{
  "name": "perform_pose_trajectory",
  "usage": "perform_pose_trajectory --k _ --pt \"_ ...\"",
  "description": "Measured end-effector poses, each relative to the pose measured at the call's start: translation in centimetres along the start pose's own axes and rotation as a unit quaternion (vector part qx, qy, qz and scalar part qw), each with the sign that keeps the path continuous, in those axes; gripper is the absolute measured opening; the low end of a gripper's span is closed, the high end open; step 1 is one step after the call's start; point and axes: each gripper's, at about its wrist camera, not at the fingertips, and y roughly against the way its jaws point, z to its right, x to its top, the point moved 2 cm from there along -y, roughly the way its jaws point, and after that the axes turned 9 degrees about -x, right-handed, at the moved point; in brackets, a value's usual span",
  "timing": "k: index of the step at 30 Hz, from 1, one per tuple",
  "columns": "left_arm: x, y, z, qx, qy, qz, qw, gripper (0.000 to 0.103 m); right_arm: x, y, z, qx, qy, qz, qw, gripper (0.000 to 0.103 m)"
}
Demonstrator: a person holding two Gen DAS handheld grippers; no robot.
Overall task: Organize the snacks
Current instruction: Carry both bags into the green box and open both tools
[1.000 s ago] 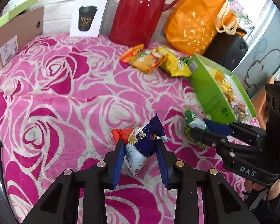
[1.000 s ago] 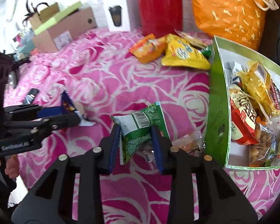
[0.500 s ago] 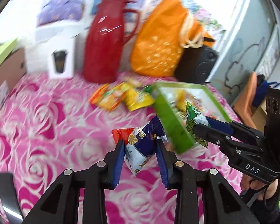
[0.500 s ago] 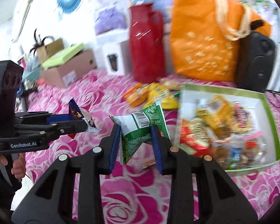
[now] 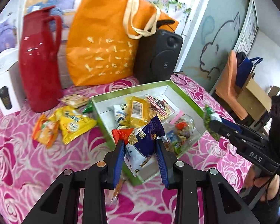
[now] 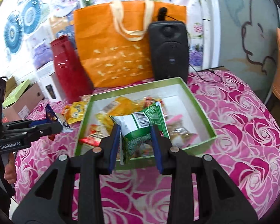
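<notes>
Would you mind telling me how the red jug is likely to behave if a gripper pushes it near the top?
The red jug stands tall and narrow, so a high push would probably tip it. Its glossy surface looks slippery. It is likely rigid; its weight cannot be judged.

1. Counter (image 6: 242, 123), covered in pink rose-patterned cloth.
2. Green box (image 6: 205, 115), ahead of the tools.
3. Loose snack packets (image 5: 72, 121), left of the box.
4. Red jug (image 5: 39, 65), orange bag (image 5: 102, 52) and black speaker (image 6: 169, 50), beyond the box.

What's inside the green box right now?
The green box holds loose snacks: a yellow packet, a red-and-white Danco Galette packet and a clear bag of mixed sweets. Whatever lies beneath them and behind the held packets is covered.
</notes>
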Motion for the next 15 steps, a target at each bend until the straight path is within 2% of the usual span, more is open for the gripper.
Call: perform_pose_trajectory --k 6,15 --pt "2.4 -2.4 -0.9 0.017 0.004 -0.006 0.9998 0.034 0.1 -2.2 1.6 -0.003 -0.012 -0.015 1.000 0.036" --pt "5.5 -6.1 -3.9 0.035 0.015 -0.023 0.9990 0.034 0.8 -5.9 -0.3 0.026 0.008 -0.031 0.999 0.036"
